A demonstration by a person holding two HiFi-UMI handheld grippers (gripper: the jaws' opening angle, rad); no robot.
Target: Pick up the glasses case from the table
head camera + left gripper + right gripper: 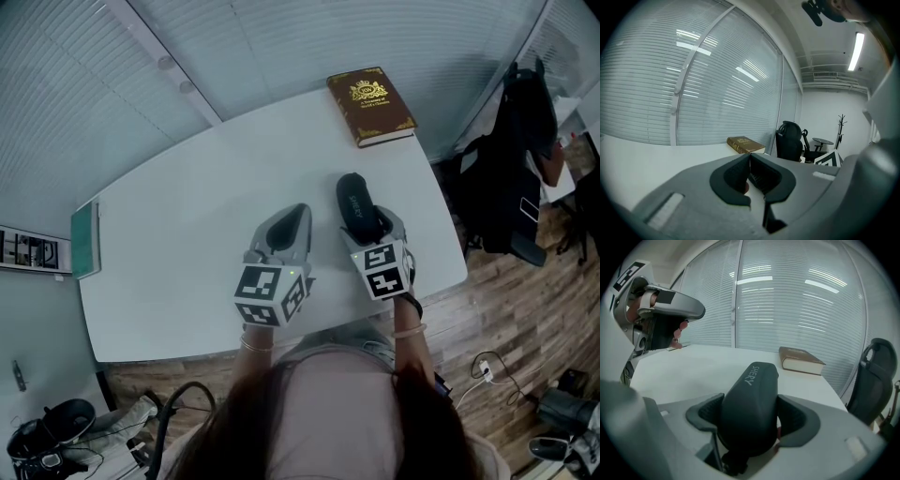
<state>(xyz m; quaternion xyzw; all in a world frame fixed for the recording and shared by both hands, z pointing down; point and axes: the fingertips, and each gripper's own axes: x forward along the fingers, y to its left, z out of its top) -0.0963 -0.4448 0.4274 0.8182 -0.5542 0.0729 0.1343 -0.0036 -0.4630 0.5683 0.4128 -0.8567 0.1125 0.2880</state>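
Black, smooth-shelled and printed along its top, the glasses case point(356, 202) lies on the white table point(187, 216), well short of the brown book point(370, 105) at the far edge. You've got your right gripper point(751, 413) straddling its near end. The jaws stand wide apart, one ribbed pad on each side of the shell. In the right gripper view the case fills almost the whole gap, and I read the pads as close alongside rather than biting, so this is the pre-grasp: lined up, no grip yet. Your left gripper point(750, 161) sits beside it over the table with its jaws together and nothing between them, so it has no part in this. What's next, by my reckoning, is the squeeze. Close the right jaws squarely across the case's width and keep them level, so the rounded shell doesn't squirt forward out of the pads. Wait until both pads are firmly on it, then lift straight up off the tabletop, clear of the left gripper.
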